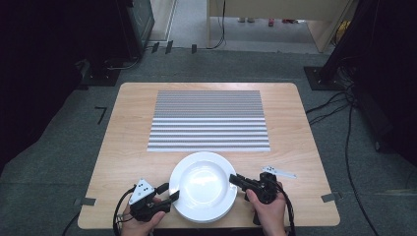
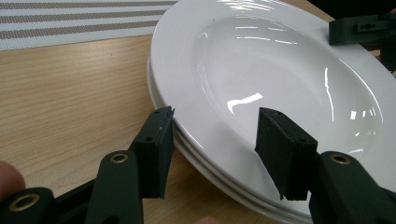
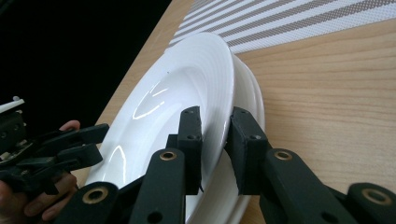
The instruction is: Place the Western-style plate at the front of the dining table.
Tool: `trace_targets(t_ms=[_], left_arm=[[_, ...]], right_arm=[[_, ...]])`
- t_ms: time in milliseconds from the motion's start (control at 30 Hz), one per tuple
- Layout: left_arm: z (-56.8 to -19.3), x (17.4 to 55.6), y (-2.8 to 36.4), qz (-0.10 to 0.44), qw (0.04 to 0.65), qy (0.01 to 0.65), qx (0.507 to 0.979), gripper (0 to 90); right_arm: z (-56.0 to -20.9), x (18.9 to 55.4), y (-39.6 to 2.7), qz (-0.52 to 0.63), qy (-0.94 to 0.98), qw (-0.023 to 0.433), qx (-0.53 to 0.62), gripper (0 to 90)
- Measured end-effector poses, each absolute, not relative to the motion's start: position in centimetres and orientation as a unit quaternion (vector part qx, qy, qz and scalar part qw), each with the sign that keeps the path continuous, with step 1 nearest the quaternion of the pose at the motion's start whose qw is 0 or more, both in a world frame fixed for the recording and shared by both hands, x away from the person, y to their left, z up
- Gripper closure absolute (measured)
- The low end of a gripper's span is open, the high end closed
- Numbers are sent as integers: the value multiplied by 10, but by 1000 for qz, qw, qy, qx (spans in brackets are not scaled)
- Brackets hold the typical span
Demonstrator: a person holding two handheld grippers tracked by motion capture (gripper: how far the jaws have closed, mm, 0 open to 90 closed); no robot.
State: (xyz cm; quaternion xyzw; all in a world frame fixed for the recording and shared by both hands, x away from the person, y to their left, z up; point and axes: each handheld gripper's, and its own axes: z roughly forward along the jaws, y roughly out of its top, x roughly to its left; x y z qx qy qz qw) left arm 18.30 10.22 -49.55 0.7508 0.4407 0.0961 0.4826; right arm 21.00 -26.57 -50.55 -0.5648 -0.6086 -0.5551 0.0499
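The stacked white plates [image 1: 204, 186] sit at the near edge of the surface [image 1: 123, 147]. They are glazed ceramic: rigid, heavy, slippery and breakable, so hold them by the rim only. The right gripper [image 3: 215, 135] is clamped on the top plate's rim. The left gripper [image 2: 212, 140] straddles the opposite rim, jaws apart. The striped mat [image 1: 209, 120] lies beyond, unobstructed; a small white part [image 1: 279, 172] lies near the right gripper.

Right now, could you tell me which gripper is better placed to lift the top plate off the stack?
The right gripper: its jaws already clamp the top plate by the rim. The left gripper straddles the rim, jaws apart.
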Motion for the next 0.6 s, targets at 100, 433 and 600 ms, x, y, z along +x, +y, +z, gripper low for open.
trace_targets(t_ms=[100, 433, 600], left_arm=[[-496, 184, 103, 94, 484, 443, 749, 461], [-499, 187, 100, 91, 479, 449, 749, 435], [-498, 186, 99, 98, 477, 450, 748, 437]], right_arm=[[-504, 209, -265, -573, -611, 38, -545, 770], [-500, 209, -256, -597, -627, 1, -500, 767], [-501, 211, -253, -597, -626, -6, -502, 766]])
